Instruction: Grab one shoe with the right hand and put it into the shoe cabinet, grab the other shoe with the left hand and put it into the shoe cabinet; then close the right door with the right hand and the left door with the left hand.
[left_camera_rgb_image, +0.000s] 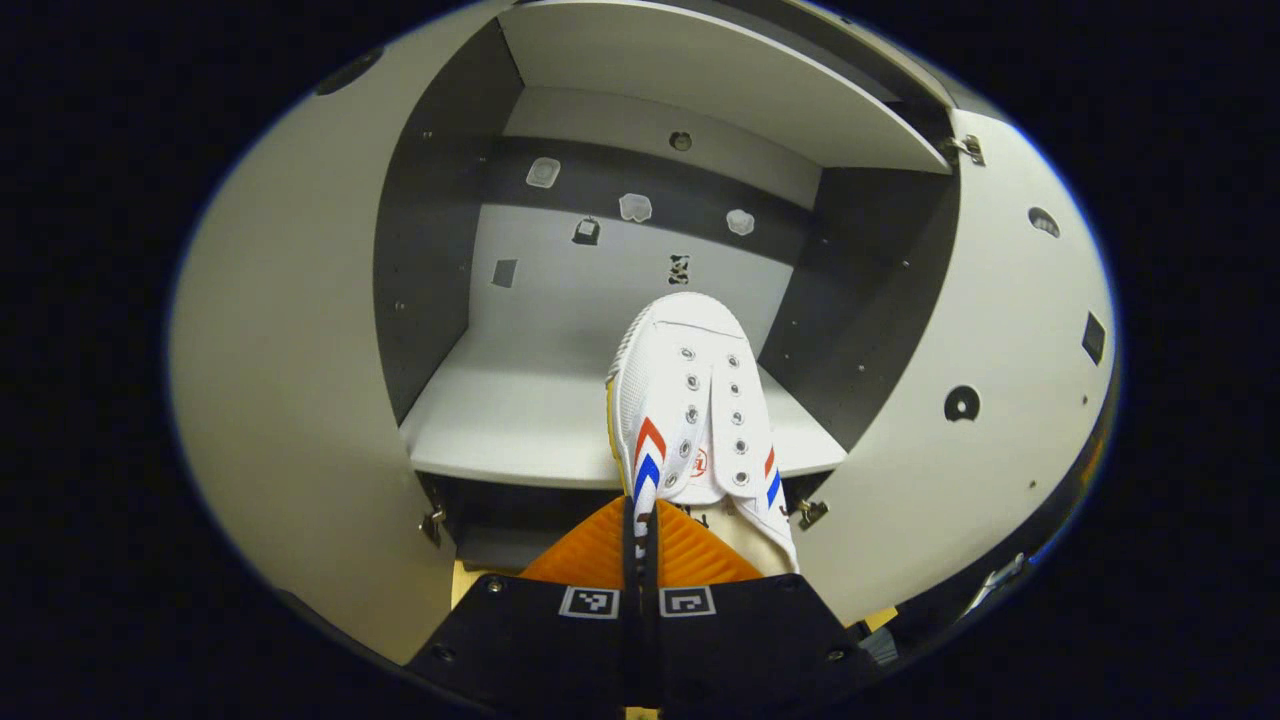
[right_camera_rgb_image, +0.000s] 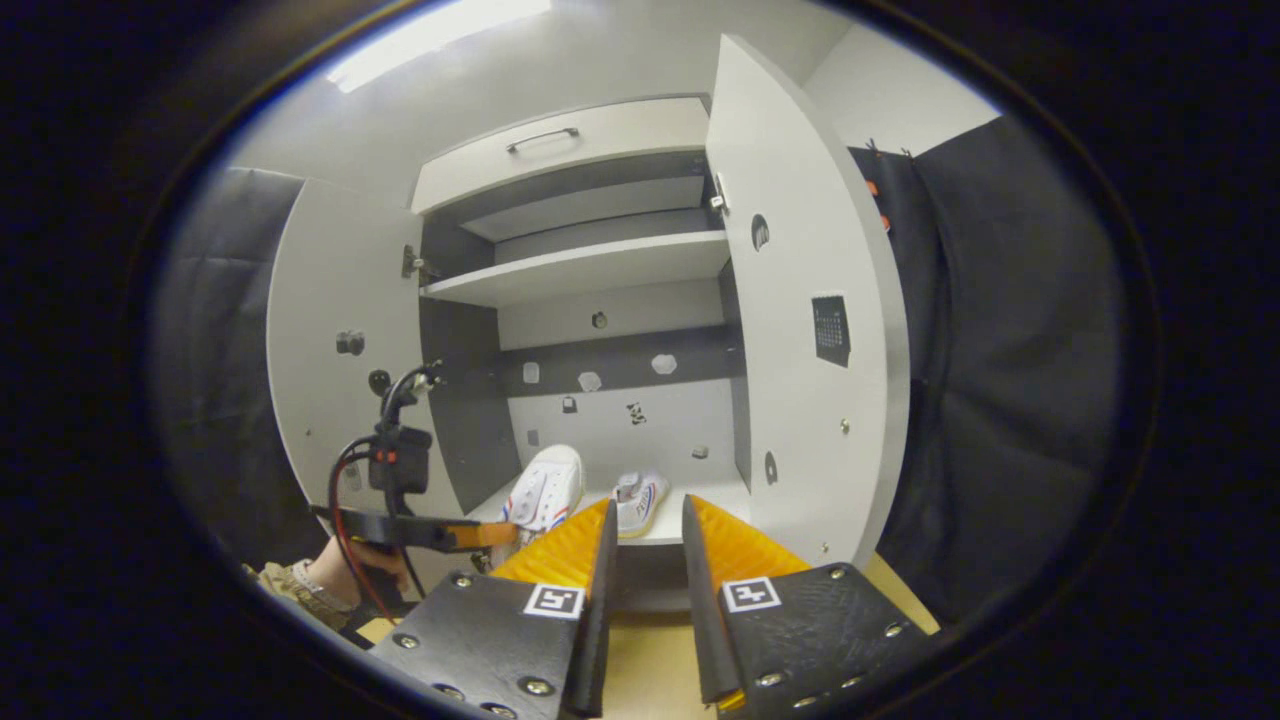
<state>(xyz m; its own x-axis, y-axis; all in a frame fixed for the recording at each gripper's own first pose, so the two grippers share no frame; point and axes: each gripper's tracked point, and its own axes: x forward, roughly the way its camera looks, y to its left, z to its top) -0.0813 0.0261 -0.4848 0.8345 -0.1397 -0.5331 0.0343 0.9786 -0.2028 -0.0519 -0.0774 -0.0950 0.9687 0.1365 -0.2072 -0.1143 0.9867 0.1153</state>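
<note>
A white sneaker (left_camera_rgb_image: 690, 410) with red and blue chevrons points toe-first into the open shoe cabinet, its front over the lower shelf (left_camera_rgb_image: 520, 420). My left gripper (left_camera_rgb_image: 640, 520) is shut on its rear edge. In the right gripper view this sneaker (right_camera_rgb_image: 545, 490) hangs at the shelf's left front, with the left gripper (right_camera_rgb_image: 480, 535) and a hand (right_camera_rgb_image: 350, 570) behind it. A second white sneaker (right_camera_rgb_image: 640, 500) lies on the shelf to its right. My right gripper (right_camera_rgb_image: 648, 510) stands open in front of the cabinet, holding nothing.
Both cabinet doors stand wide open: the left door (right_camera_rgb_image: 330, 300) and the right door (right_camera_rgb_image: 790, 300), each with hinges at the frame. An upper shelf (right_camera_rgb_image: 590, 265) and a drawer (right_camera_rgb_image: 560, 150) sit above. Black cloth hangs on both sides. The floor (right_camera_rgb_image: 650, 650) is pale wood.
</note>
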